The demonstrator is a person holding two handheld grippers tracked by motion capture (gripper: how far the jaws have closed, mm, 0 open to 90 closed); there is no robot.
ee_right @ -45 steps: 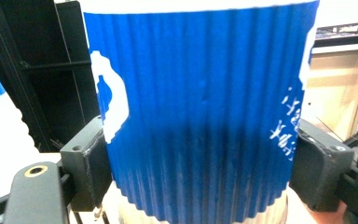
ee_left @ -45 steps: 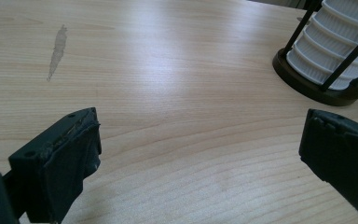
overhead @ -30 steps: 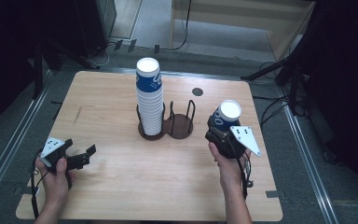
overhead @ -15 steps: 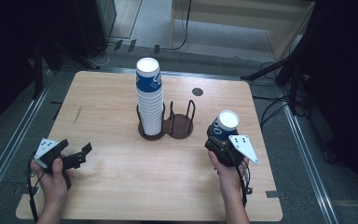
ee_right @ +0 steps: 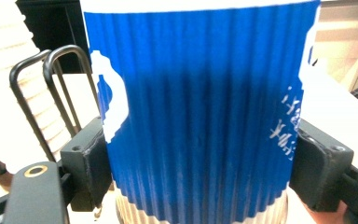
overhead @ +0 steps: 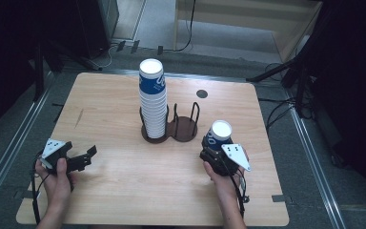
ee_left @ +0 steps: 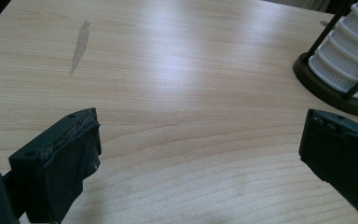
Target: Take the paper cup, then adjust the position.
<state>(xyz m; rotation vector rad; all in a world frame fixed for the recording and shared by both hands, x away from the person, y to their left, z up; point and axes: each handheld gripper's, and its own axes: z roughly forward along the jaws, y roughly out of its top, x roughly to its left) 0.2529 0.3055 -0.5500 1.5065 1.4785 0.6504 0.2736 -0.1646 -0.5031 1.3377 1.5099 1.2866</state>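
Table (overhead: 124, 191): we see bare wood across the near half, between the two hands, and along the left side up to the far edge.
Cup holder (overhead: 183, 129): a dark two-ring wire stand near the table's middle; its right ring stands empty.
Stack of cups (overhead: 152, 102): upright in the holder's left ring, well clear of all edges.
Left hand-held gripper (overhead: 86, 156): we hold it low near the front-left corner, jaws spread wide with nothing between them, pointing toward the middle.
Right hand-held gripper (overhead: 214, 150): jaws clamped on the sides of a single blue cup (overhead: 219, 134).
Blue cup: upright, just right of the holder, well in from the right edge.
Right hand (overhead: 221, 179): wrapped round the gripper from the near side.
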